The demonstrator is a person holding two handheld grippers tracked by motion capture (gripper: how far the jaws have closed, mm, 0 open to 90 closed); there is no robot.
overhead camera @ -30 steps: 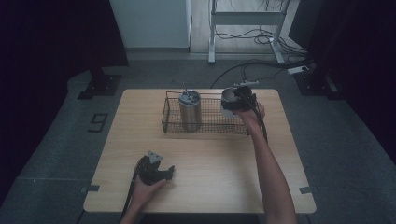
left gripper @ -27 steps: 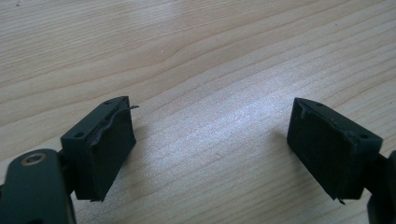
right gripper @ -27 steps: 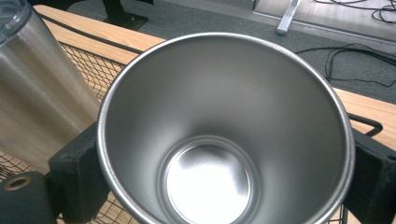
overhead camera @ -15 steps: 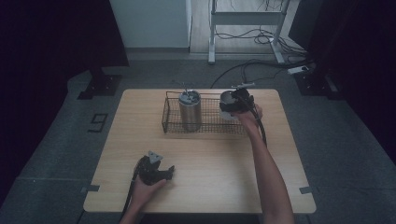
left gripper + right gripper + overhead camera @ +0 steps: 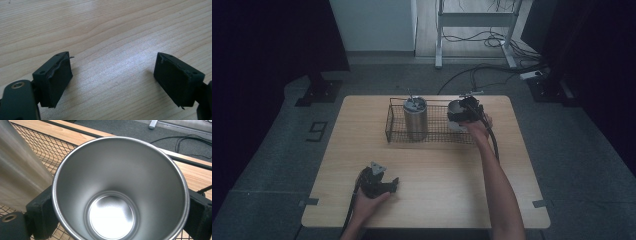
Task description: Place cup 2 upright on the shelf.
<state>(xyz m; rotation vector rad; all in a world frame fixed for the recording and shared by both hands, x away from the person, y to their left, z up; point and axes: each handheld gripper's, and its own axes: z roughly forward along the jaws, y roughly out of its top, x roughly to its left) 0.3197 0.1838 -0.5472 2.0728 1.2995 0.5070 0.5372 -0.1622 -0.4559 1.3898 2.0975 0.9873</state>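
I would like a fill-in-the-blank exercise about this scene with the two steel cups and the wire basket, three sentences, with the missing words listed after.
1. The right claw grips a steel cup that has no ____ on it.
2. The other steel cup stands upright inside the wire ____.
3. The left claw is open, with only the bare wooden ____ between its jaws.

Missing words: lid; basket; table
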